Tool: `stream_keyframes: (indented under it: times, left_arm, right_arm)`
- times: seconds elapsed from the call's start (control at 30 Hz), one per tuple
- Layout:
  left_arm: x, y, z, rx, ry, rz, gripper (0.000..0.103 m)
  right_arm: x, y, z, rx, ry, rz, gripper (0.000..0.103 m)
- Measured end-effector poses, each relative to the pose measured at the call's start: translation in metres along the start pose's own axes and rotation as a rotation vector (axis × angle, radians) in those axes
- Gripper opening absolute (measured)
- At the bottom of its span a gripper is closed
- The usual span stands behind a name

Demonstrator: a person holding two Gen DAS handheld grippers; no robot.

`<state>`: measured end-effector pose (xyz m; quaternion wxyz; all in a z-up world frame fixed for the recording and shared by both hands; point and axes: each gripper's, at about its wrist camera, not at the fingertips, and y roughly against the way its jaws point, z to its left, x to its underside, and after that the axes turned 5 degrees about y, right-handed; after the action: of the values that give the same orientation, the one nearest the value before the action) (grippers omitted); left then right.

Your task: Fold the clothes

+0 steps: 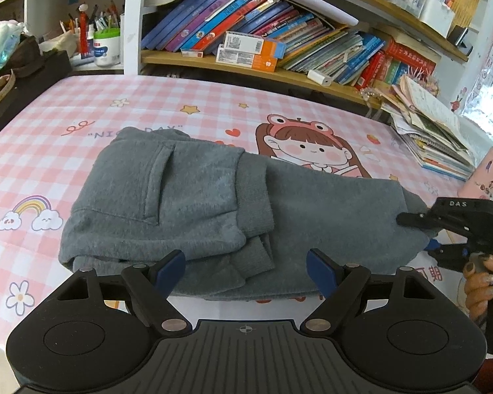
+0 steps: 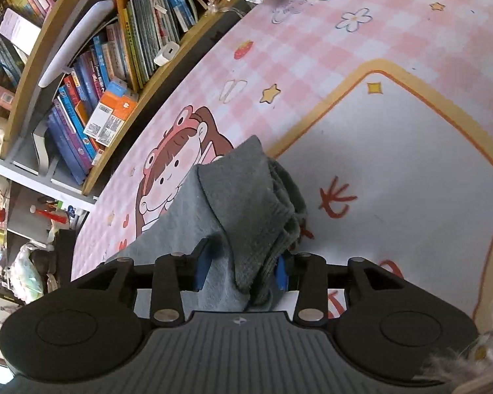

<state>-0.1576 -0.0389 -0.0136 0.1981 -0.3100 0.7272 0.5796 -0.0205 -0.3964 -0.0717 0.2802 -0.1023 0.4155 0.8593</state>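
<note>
Grey fleece garment [image 1: 213, 203], partly folded, lies on the tabletop [image 1: 65, 138], which is covered by a pink-and-white checked cartoon mat. Its left portion is doubled over, with a slit pocket [image 1: 159, 184] facing up; ribbed cuffs [image 1: 256, 239] overlap near the middle; the right end tapers toward the mat's right side.

Left tool [image 1: 246, 267]: released, blue-padded fingers spread wide, hovering at the garment's near edge, gripping nothing.

Right tool [image 2: 243, 271]: clenched on the right end of the garment. In the right wrist view a bunched fold of grey fabric passes between the blue pads and rises off the mat. In the left wrist view a hand [image 1: 480, 282] holds this tool's handle.

Behind the tabletop: wooden bookshelf [image 1: 246, 65] packed with leaning books; stack of papers [image 1: 427, 131] at far right.
</note>
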Motion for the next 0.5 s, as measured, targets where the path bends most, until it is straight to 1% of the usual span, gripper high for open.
stream_keyframes:
  times: [0.07,0.1,0.3,0.43,0.5]
  left_arm:
    - [0.001,-0.001,-0.002,0.003,-0.003,0.002,0.083]
    - [0.001,-0.001,-0.003,0.006,-0.004,0.003,0.083]
    - [0.002,-0.004,-0.004,0.029,-0.010,0.007,0.083]
    - [0.001,-0.007,-0.005,0.049,-0.018,0.009,0.083]
    - [-0.001,-0.007,-0.004,0.057,-0.024,0.002,0.083]
  right_arm:
    - [0.000,0.001,-0.002,-0.001,0.000,-0.005,0.016]
    - [0.000,0.004,-0.004,0.000,-0.004,-0.013,0.015]
    - [0.002,0.024,-0.009,0.055,-0.002,-0.069,0.014]
    - [0.001,0.035,-0.013,0.062,-0.015,-0.094,0.014]
    - [0.002,0.041,-0.006,0.049,0.012,-0.107,0.014]
